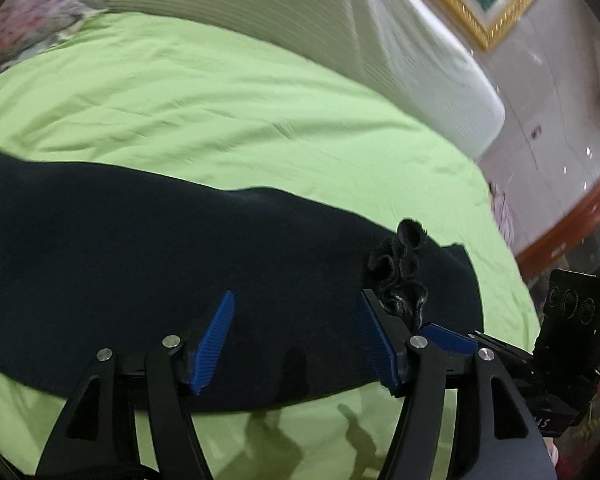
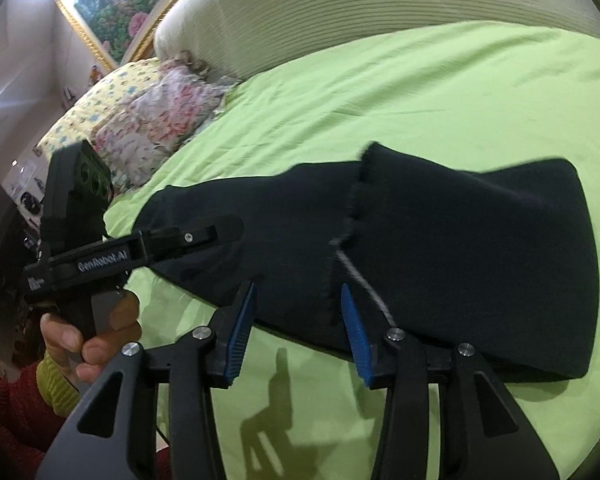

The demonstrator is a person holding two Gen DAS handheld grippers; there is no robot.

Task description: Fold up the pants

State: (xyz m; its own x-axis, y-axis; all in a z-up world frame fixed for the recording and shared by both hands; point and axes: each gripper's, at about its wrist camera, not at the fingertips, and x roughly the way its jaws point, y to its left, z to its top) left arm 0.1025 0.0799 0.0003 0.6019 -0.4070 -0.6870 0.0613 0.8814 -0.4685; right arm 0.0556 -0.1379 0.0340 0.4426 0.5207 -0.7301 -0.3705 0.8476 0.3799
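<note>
We see dark navy pants (image 2: 440, 240) lying folded on a bed covered with a lime-green sheet (image 2: 440, 92), one layer laid over another so that a raw hem edge crosses the top of the bundle. In the left wrist view the pants (image 1: 148, 240) stretch across the sheet (image 1: 204, 96), with a ruffled black bit of fabric (image 1: 400, 272) sticking up near the right-hand finger.

Our left gripper (image 1: 296, 336) hangs just above the pants with its jaws open; the blue pads (image 1: 214, 340) stand well apart and nothing is pinched between them. Our right gripper (image 2: 298, 330) hovers at the near edge of the pants, its jaws open as well, blue pads (image 2: 240, 336) either side of the hem edge but not pressing on it.

From the right wrist view, the left gripper (image 2: 204, 236) reaches over the pants, held by a hand (image 2: 88, 336) in a red sleeve with a yellow-green cuff. Floral pillows (image 2: 148, 108) lie beside a ribbed cream headboard (image 2: 340, 4), under a gold-framed painting (image 2: 116, 8).
</note>
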